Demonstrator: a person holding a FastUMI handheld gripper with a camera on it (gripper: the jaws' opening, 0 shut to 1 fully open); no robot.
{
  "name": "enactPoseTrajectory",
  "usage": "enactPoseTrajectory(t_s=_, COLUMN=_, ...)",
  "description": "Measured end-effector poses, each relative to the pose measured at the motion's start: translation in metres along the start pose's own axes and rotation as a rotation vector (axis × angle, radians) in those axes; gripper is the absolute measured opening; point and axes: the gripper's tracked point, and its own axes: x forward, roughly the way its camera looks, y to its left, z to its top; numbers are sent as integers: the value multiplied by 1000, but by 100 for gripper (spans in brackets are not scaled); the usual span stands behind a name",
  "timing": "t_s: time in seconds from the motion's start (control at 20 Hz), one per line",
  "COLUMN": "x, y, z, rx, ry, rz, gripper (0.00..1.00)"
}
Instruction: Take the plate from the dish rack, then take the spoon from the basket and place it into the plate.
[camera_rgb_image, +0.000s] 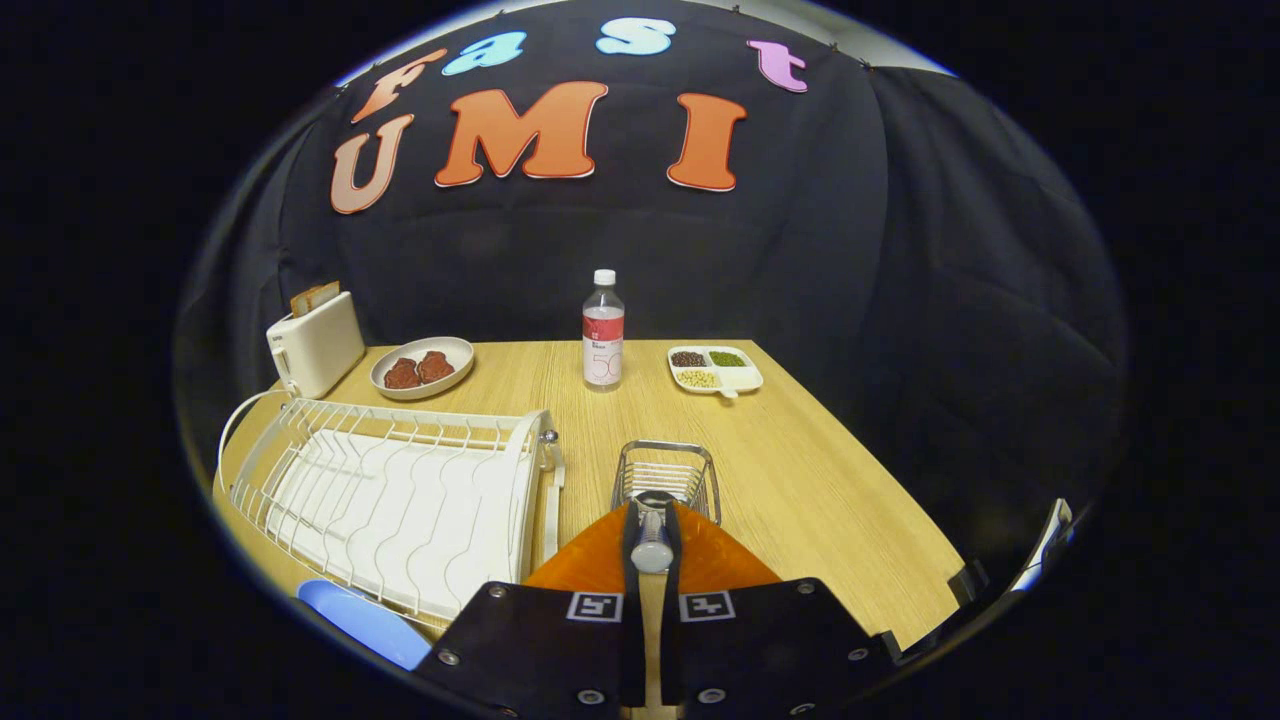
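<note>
The tongs (651, 552) pinch the spoon (652, 540), its handle running straight toward 12 o'clock; wire basket (668, 478) just beyond; dish rack (400, 500) at 10; blue plate (362, 620) at 8.

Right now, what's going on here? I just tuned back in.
The gripper is shut on the spoon, its metal handle end pinched between both fingers, just in front of the wire basket. An orange plate lies under the fingers on the wooden table, so the spoon looks ready to go down onto it. The white dish rack stands beside them. Beyond are a water bottle, a toaster and a divided tray.
</note>
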Motion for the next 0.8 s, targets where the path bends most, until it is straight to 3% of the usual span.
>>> enactPoseTrajectory(t_s=0.4, x=-69, y=4, z=43, rx=27, ry=-94, rz=-7, gripper=6)
enactPoseTrajectory(t_s=0.8, x=-147, y=68, z=50, rx=11, ry=-149, rz=96, gripper=6)
